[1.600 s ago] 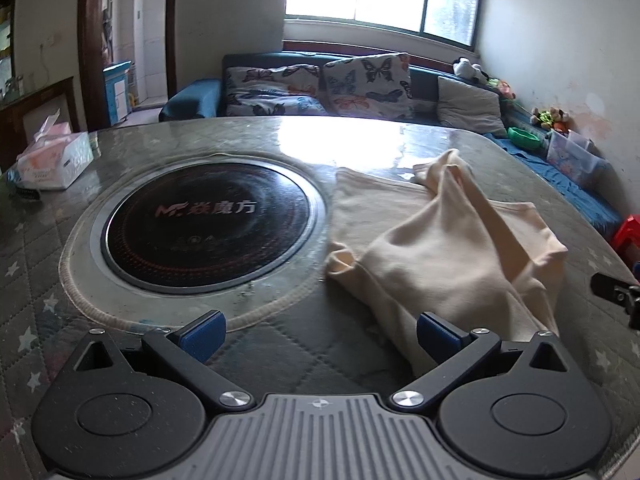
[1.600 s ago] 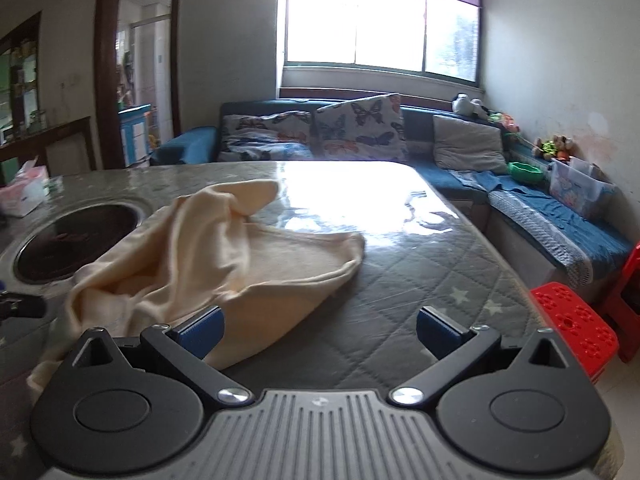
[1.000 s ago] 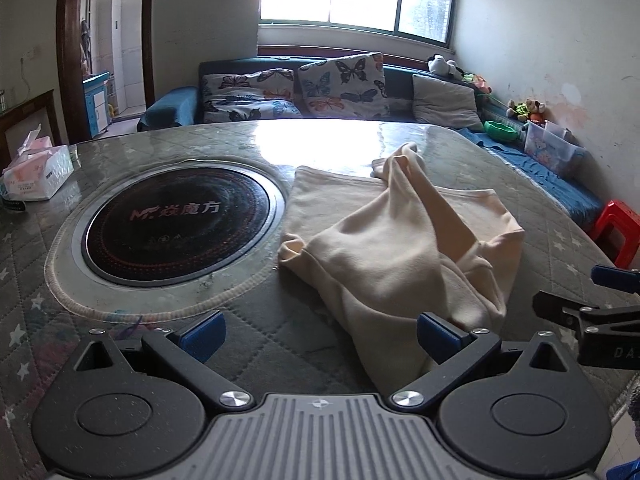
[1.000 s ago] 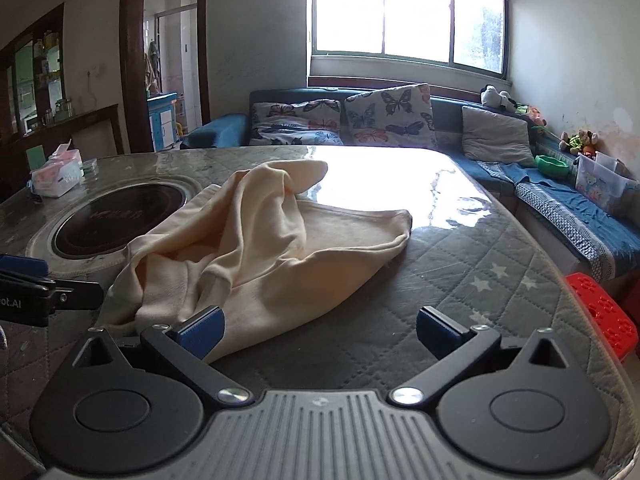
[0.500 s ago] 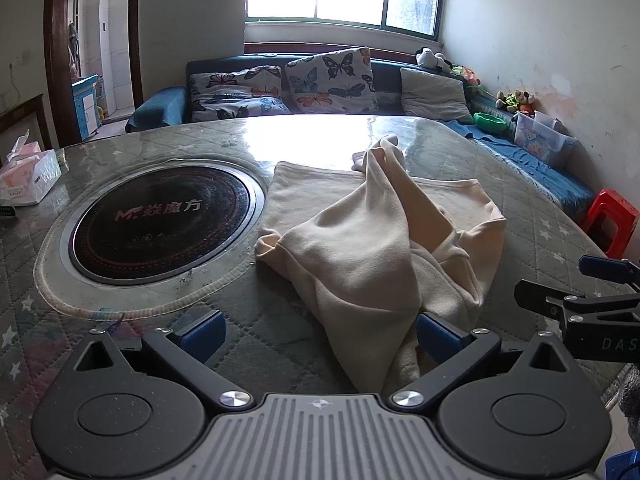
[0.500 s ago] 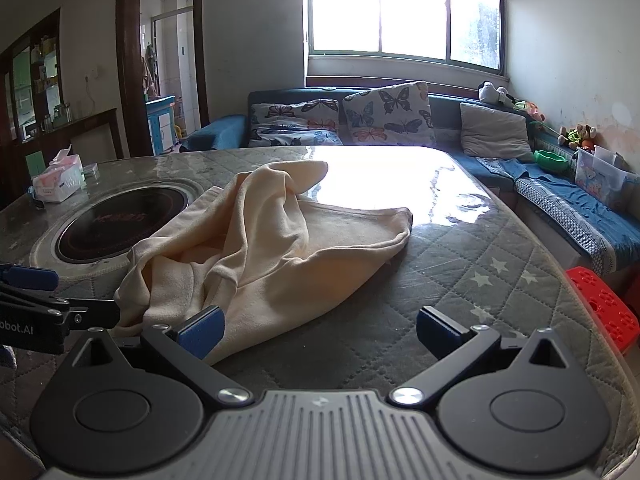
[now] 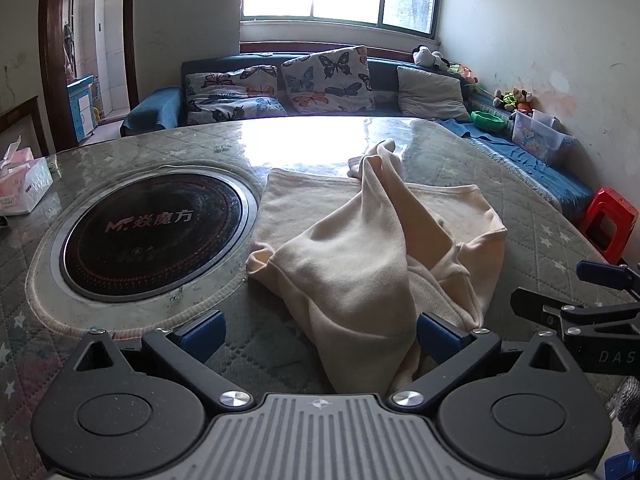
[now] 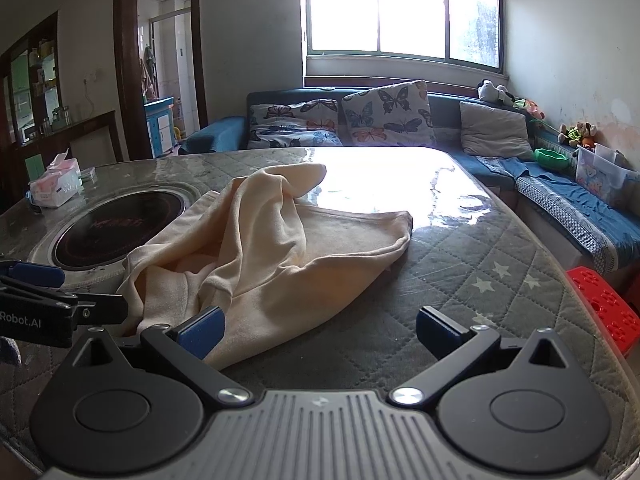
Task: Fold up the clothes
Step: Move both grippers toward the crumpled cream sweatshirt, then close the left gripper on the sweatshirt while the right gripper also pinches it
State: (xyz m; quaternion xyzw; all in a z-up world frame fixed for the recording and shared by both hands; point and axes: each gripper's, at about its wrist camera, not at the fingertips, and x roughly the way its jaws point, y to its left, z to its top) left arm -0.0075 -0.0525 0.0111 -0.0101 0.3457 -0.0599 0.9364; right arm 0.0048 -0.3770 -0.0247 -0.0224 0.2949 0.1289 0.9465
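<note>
From the left wrist camera, the left gripper (image 7: 318,330) is held low and level over the near edge of the grey quilted star-print surface (image 7: 532,240), its two blue-padded fingers (image 7: 202,332) spread wide apart with nothing between them. The crumpled cream-coloured fleece garment (image 7: 360,264) lies straight ahead and a little to the right; its near hem hangs toward the gap and reaches down beside the right finger, though whether cloth and pad touch is hard to tell. Ahead to the left sits the round black induction hob set into the surface (image 7: 154,232), just beside the garment's left edge. The right gripper (image 7: 568,300) shows at the far right, pointing in toward the garment — its fingers look spread.

From the right wrist camera, the right gripper (image 8: 320,330) is likewise low and level, fingers (image 8: 434,330) wide apart and empty. The garment (image 8: 272,248) lies ahead and to the left, heaped with one fold raised; its near edge drapes down against or just behind the left finger pad. Bare quilted surface (image 8: 460,280) fills the space ahead of the right finger. The left gripper (image 8: 60,290) comes in from the far left, close to the garment's near corner.
</note>
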